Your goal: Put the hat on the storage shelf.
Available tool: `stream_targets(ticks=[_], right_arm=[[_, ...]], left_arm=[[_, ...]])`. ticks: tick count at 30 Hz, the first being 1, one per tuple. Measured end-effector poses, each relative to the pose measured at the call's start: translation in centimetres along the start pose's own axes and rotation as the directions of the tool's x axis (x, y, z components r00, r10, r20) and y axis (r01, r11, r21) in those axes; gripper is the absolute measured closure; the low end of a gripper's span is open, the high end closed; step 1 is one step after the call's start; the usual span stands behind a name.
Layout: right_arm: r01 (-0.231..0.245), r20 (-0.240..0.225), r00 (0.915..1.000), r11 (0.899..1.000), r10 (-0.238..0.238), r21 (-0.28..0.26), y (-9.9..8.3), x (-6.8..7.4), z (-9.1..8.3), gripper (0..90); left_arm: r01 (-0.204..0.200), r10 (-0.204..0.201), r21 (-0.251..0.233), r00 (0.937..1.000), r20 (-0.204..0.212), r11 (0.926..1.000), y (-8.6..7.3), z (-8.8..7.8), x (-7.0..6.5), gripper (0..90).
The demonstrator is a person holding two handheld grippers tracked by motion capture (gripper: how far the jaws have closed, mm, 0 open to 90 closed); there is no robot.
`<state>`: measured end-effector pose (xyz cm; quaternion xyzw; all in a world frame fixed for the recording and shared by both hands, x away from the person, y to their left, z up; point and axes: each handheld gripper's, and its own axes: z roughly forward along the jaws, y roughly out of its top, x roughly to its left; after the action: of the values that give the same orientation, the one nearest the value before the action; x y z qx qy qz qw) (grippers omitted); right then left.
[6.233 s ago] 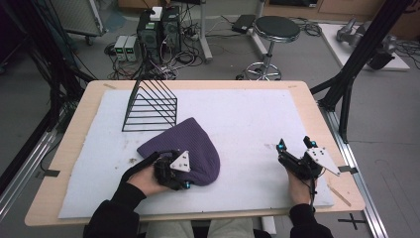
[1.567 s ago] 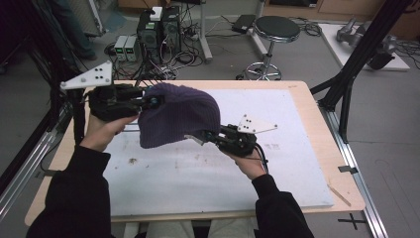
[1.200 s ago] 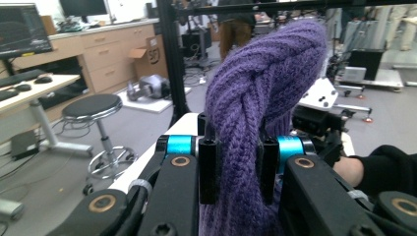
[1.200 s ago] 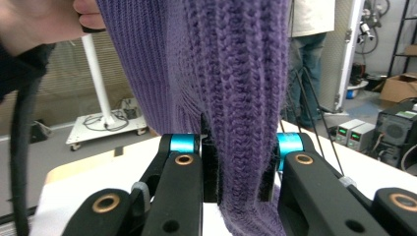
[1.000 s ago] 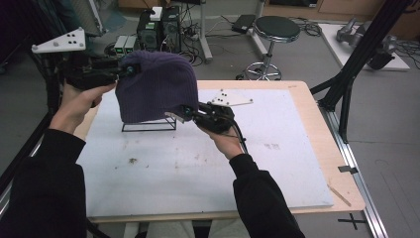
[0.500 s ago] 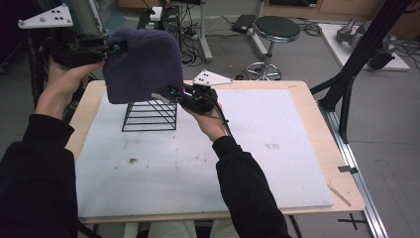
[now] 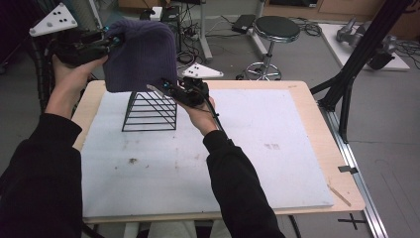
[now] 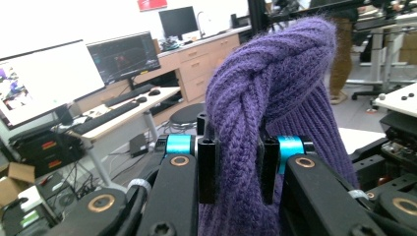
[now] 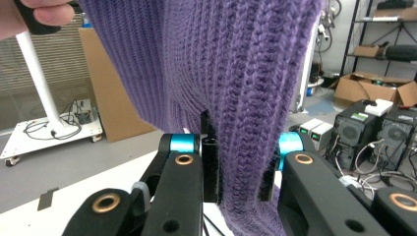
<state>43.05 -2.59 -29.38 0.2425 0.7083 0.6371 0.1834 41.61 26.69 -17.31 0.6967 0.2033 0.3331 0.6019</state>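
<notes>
I am holding one purple knitted beanie point(image 7: 141, 54) up in the air over the far left corner of the table point(image 7: 307, 114), stretched between my two grippers. My left gripper point(image 7: 101, 43) pinches the hat's upper edge, raised high at the left of the high view; in the left gripper view its jaws are clamped on a thick fold of the knit point(image 8: 251, 147). My right gripper point(image 7: 166, 89) grips the hat's lower rim, lower and closer to the table's middle; in the right gripper view its jaws are likewise closed on the ribbed fabric point(image 9: 241, 147).

Directly beneath the hat stands one black wire pyramid rack point(image 7: 150, 110), resting on the white foam mat point(image 7: 257, 163) that covers the tabletop. The hat's lower edge hangs just above the rack's tip.

I judge the step in hand to be carrying the hat over the rack so as to drape it on. The next move calls for keeping the opening spread between both grips, centring it over the tip, then lowering both hands together.

Count: one hat, one rack, two grippers, one mat.
</notes>
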Motion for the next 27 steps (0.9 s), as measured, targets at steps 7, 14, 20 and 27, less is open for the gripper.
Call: stream_targets(ticks=[7, 14, 20, 27], right_arm=[[-0.001, 0.010, 1.0000, 1.000, 0.001, 0.021, -0.5, 0.1, 0.7, 79.1], [-0.013, 0.010, 0.9999, 0.998, 0.012, 0.059, -1.0, 0.2, 1.2, 78.7], [-0.002, 0.011, 0.9999, 0.994, 0.001, 0.107, -1.8, 0.4, 1.9, 77.9], [-0.005, 0.026, 0.9997, 0.987, 0.000, 0.160, -3.1, 0.3, 2.5, 77.9]], left_arm=[[0.017, -0.016, 0.008, 0.9995, -0.028, 0.9998, -1.1, -0.5, 0.7, 77.1], [0.054, -0.054, 0.010, 0.9980, -0.032, 0.9985, -2.4, -0.6, 0.9, 77.0], [0.072, -0.071, 0.037, 0.9972, -0.026, 0.9967, -3.6, -0.7, 1.1, 77.0], [0.097, -0.096, 0.065, 0.9951, -0.022, 0.9931, -5.5, -0.8, 1.2, 76.7]])
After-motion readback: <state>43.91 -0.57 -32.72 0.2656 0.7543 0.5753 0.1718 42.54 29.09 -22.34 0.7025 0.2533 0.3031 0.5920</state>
